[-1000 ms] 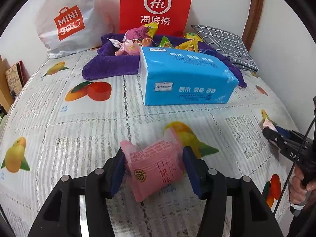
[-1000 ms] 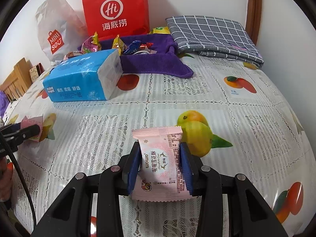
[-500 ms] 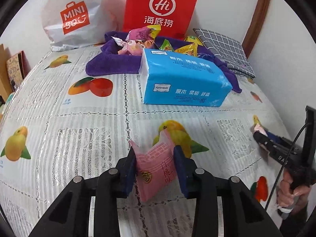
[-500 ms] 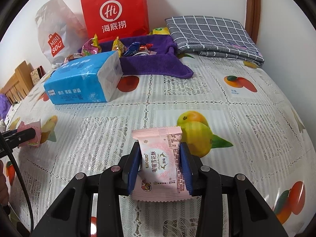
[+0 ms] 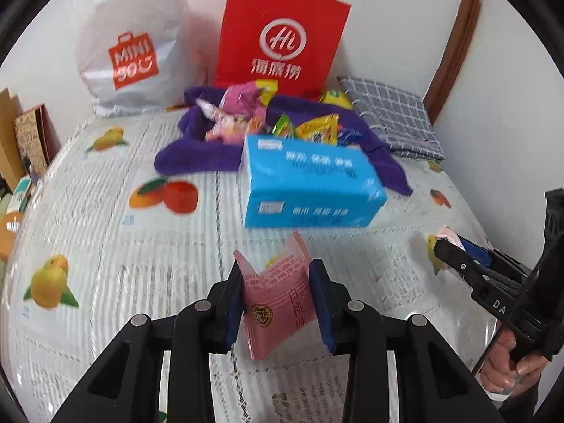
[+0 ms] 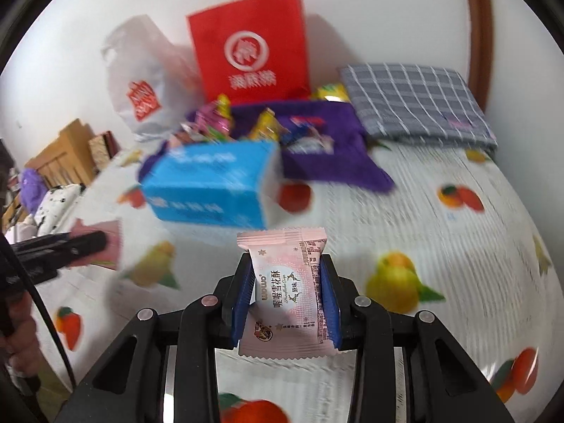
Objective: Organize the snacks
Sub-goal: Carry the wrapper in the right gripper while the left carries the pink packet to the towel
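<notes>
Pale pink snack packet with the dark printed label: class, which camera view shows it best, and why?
The right wrist view: the pale pink snack packet faces the camera, label sharp, clamped in the right gripper. The left wrist view shows only a pale corner poking past that gripper's tip at the right edge.

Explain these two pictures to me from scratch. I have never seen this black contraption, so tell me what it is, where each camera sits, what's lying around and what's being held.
There is no robot here. A person holds a hand-operated two-finger gripper in each hand, and a fisheye camera on each looks forward along its fingers.

The left wrist view shows the left gripper shut on a dark pink snack packet. The right wrist view shows the right gripper shut on a pale pink snack packet.

Each view also catches the other gripper at its edge.

Below is a fruit-print tablecloth. On it lie a blue tissue pack, a purple towel heaped with more snacks, and a grey checked cloth. At the wall stand a red paper bag and a white plastic bag.
</notes>
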`<state>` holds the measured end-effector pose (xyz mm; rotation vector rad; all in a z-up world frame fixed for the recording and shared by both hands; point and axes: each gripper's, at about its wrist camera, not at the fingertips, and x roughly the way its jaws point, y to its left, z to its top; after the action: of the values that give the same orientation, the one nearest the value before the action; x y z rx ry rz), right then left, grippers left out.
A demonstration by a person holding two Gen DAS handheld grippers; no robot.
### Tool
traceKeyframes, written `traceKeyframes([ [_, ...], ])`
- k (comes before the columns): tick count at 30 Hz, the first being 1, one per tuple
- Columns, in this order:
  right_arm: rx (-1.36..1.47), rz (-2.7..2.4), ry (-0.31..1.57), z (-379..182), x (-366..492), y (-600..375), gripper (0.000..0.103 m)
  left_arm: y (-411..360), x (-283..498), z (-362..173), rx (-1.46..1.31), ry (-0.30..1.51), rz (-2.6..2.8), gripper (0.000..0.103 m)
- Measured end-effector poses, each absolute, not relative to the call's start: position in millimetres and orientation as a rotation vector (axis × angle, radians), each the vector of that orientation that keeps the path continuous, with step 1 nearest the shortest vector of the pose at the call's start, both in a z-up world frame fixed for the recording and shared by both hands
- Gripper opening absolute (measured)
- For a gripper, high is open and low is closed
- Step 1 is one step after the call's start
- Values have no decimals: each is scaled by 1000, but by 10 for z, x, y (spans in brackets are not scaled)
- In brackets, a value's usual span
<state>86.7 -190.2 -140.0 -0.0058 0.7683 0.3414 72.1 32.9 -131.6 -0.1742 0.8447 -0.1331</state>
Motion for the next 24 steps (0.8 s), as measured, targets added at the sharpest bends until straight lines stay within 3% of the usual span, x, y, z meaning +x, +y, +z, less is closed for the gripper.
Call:
traceKeyframes([
  [11,26,363,730,-866,1058,-1683,36,292,943,-859,-182,799,-160,34],
  [24,31,351,721,-640,1256,-1551,36,305,1187,-580,-177,783,-174,34],
])
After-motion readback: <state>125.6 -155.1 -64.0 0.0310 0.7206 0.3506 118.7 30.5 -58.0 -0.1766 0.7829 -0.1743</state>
